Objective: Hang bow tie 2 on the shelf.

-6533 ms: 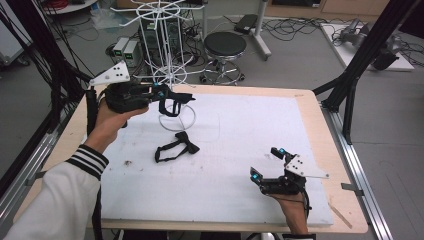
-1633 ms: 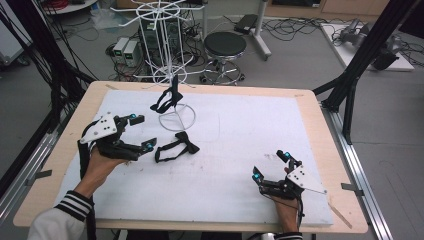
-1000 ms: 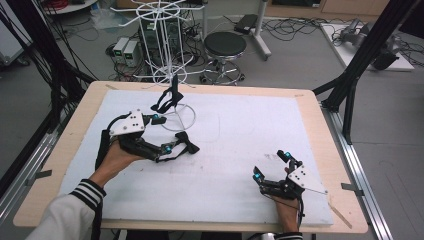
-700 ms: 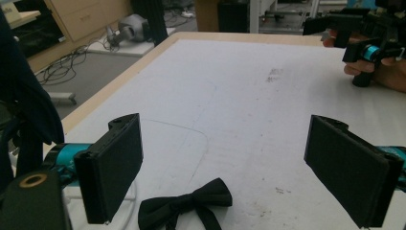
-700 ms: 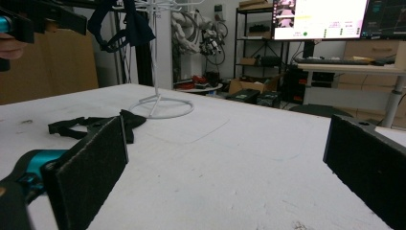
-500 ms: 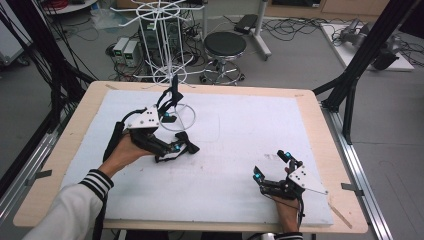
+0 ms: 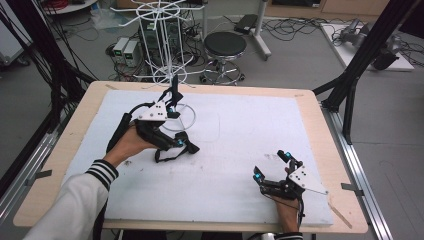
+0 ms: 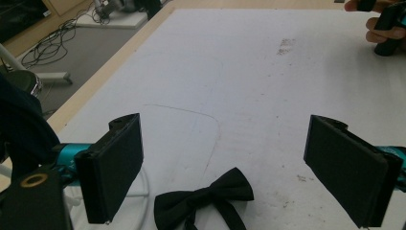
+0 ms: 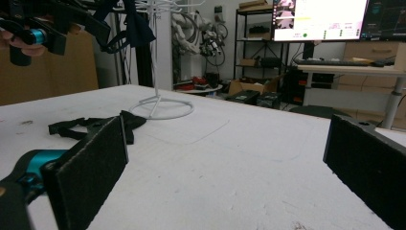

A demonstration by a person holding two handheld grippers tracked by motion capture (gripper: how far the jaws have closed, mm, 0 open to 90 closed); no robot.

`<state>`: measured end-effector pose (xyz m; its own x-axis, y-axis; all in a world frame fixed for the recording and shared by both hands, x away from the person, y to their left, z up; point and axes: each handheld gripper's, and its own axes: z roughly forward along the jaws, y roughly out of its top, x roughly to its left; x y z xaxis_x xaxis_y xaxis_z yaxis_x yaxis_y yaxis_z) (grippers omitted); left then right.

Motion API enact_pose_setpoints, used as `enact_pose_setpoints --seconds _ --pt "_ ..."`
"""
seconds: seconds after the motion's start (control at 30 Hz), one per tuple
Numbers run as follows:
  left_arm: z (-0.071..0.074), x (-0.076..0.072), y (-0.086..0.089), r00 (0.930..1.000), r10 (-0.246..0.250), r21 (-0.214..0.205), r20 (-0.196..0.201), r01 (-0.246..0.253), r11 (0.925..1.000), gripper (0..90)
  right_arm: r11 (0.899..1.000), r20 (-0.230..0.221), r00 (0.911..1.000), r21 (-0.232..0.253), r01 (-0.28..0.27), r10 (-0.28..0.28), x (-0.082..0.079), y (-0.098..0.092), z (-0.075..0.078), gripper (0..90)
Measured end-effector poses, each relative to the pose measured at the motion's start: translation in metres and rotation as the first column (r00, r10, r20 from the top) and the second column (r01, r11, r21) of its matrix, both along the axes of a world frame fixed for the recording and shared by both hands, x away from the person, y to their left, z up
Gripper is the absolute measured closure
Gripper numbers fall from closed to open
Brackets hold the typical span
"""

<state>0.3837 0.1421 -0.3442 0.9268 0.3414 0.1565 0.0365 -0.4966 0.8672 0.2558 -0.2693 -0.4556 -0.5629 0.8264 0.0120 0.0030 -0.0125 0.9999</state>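
Left tool [image 8: 222, 167] held low over the surface [image 7: 240, 150], forearm slanting in, jaws spread wide, nothing between the pads. Black fabric bow tie [image 8: 206, 199], soft and knotted with a thin strap, flat just ahead of the jaws. Right tool [image 9: 225, 172] resting level, released. White wire stand [image 7: 167, 50] beyond the left tool.

The place is a lab: a wooden table [image 7: 310, 100] topped with a white board stands inside a black frame [image 7: 367, 47], with cables [image 7: 300, 22] strewn over the grey floor, a stool [image 7: 225, 45], shelving [image 9: 249, 28] and a monitor [image 9: 318, 19]
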Motion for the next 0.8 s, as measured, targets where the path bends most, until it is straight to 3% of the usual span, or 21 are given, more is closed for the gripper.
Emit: enact_pose_setpoints --seconds 0.43,0.8 --pt "-0.003 0.014 -0.009 0.9999 -0.006 0.092 -0.010 0.006 0.9958 14.8 1.000 -0.004 1.0000 0.003 0.001 -0.001 0.000 0.000 0.000 0.6" --pt "-0.018 0.021 -0.018 0.9994 -0.011 0.181 -0.033 0.017 0.9834 17.1 1.000 -0.007 1.0000 0.004 0.001 -0.001 0.000 0.000 0.000 0.6"
